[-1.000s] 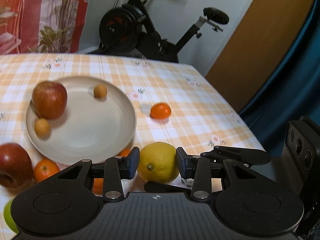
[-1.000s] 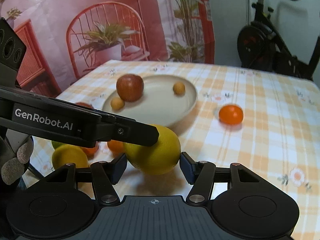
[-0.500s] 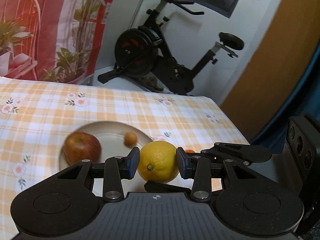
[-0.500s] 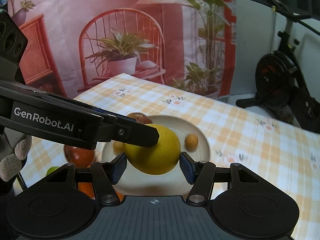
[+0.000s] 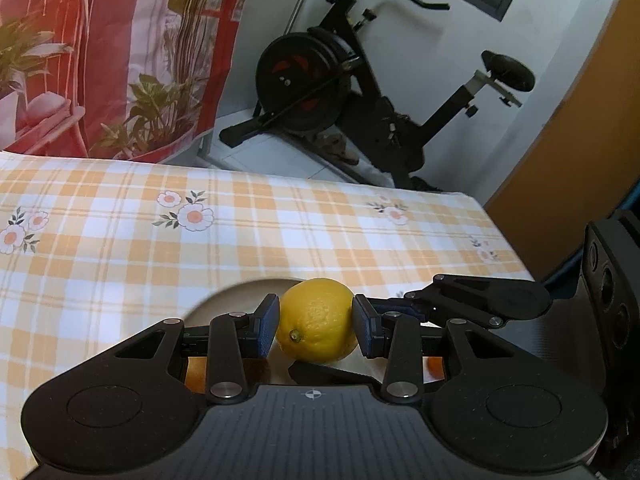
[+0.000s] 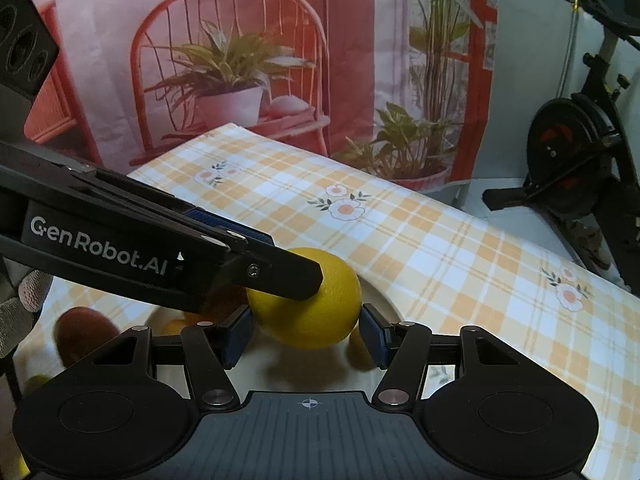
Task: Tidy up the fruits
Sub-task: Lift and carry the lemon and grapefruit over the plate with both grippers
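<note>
A yellow lemon (image 5: 316, 320) hangs above the beige plate (image 5: 240, 290), gripped crosswise by both grippers. My left gripper (image 5: 316, 330) is shut on it, its blue pads pressing the lemon's sides. In the right wrist view my right gripper (image 6: 306, 330) is also shut on the lemon (image 6: 316, 316), and one left finger (image 6: 280, 276) lies across the lemon's top. A right finger (image 5: 480, 300) reaches in from the right in the left wrist view. The plate's rim (image 6: 384, 300) curves behind the lemon.
A red apple (image 6: 82, 332) and a green fruit (image 6: 36, 380) lie low on the left. An orange (image 5: 434, 366) shows under the right finger. A gloved hand (image 6: 24, 300) is at the left edge. An exercise bike (image 5: 320, 92) stands beyond the checked tablecloth (image 5: 120, 248).
Both grippers have travelled together with the lemon across the table to over the plate. The plate and other fruits have slid down behind the grippers, and more of the far tablecloth shows.
</note>
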`<state>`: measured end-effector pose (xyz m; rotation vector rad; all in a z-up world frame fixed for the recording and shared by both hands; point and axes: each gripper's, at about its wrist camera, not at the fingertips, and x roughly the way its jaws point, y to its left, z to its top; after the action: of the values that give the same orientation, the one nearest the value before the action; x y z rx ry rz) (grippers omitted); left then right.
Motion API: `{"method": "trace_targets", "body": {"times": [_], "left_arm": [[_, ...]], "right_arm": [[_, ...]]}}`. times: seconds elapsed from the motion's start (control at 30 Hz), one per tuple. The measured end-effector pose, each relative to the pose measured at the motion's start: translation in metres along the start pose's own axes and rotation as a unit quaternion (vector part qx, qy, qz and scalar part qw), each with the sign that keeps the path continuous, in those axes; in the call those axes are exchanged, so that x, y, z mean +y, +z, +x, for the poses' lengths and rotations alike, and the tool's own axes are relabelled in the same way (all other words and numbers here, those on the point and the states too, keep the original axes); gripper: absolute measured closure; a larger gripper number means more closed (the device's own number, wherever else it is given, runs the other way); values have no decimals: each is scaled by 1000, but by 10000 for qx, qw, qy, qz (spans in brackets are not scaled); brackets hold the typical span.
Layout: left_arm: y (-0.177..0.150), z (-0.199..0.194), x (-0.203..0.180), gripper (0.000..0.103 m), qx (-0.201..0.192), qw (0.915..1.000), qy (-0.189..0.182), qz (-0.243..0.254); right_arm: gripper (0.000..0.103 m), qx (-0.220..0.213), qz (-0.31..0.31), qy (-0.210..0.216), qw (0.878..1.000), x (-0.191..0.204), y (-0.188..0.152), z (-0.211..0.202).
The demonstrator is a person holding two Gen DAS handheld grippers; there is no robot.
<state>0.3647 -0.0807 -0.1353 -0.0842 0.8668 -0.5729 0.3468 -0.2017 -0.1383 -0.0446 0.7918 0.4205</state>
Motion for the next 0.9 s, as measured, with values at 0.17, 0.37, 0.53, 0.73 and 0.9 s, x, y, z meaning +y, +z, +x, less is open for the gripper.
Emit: {"method": "trace_targets", "body": {"times": [0.17, 0.37, 0.53, 0.73, 0.9], "left_arm": [[6, 13, 10, 61, 132, 9999, 58, -71], [8, 21, 16, 61, 224, 9995, 157, -127], [8, 24, 20, 61, 231, 9992, 253, -181], [9, 21, 18, 61, 196, 9989, 408, -110], [9, 17, 16, 61, 123, 9976, 680, -15]], "right_arm": [[49, 138, -103, 5, 9999, -5, 6, 19], [49, 285, -198, 30, 9994, -8, 6, 34], [49, 272, -206, 27, 9994, -8, 5, 37], [49, 188, -192, -11, 9996, -6, 4, 34], [49, 65, -223, -157, 9996, -7, -1, 19]]}}
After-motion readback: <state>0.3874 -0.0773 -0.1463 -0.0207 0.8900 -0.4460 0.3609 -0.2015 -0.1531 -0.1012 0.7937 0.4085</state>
